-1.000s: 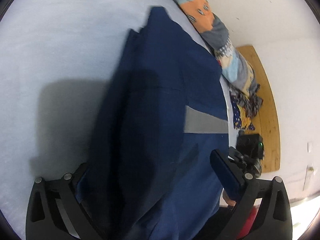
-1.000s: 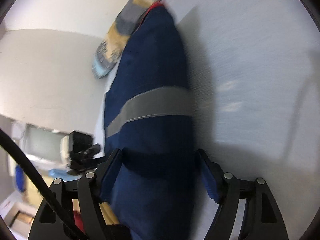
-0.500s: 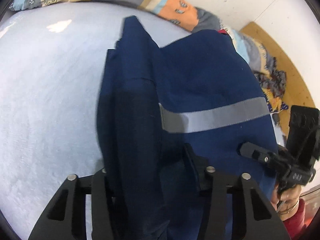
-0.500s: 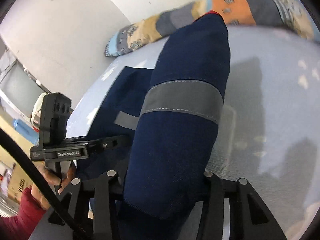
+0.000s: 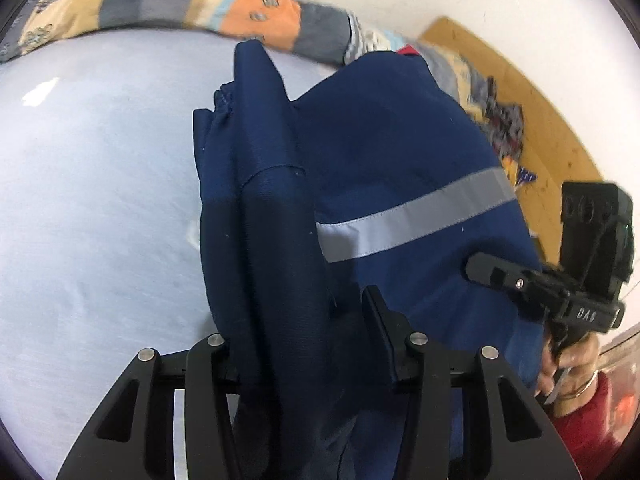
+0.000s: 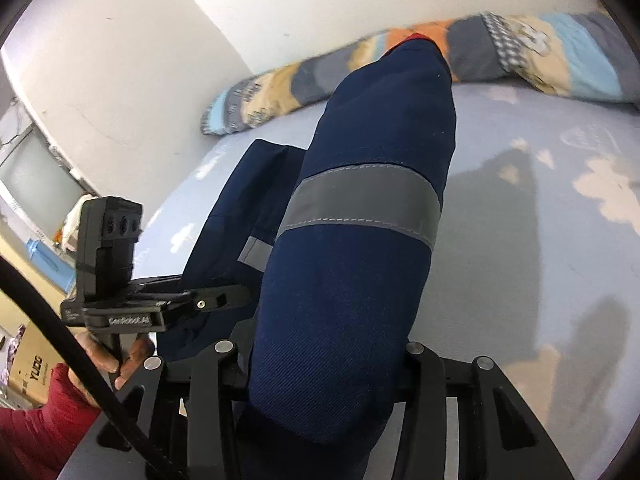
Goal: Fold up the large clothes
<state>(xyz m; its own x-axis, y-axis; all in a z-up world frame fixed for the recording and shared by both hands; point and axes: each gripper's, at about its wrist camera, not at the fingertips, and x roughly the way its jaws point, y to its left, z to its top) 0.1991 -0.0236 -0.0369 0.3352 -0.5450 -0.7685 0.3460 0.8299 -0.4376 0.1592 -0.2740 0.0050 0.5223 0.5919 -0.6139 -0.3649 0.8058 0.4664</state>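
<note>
Jacket (image 5: pixel 384 168) mid-fold: both the left gripper (image 5: pixel 304 344) and right gripper (image 6: pixel 320 360) clamp it above the bed (image 5: pixel 100 200), laying down and later folds pending.

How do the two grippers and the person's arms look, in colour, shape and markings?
Both the left gripper and the right gripper are matte black, with flat fingers, triangular cut-outs and silver pivot screws. White lettering marks their bodies. A black cable runs by the right one. The sleeves are red.
</note>
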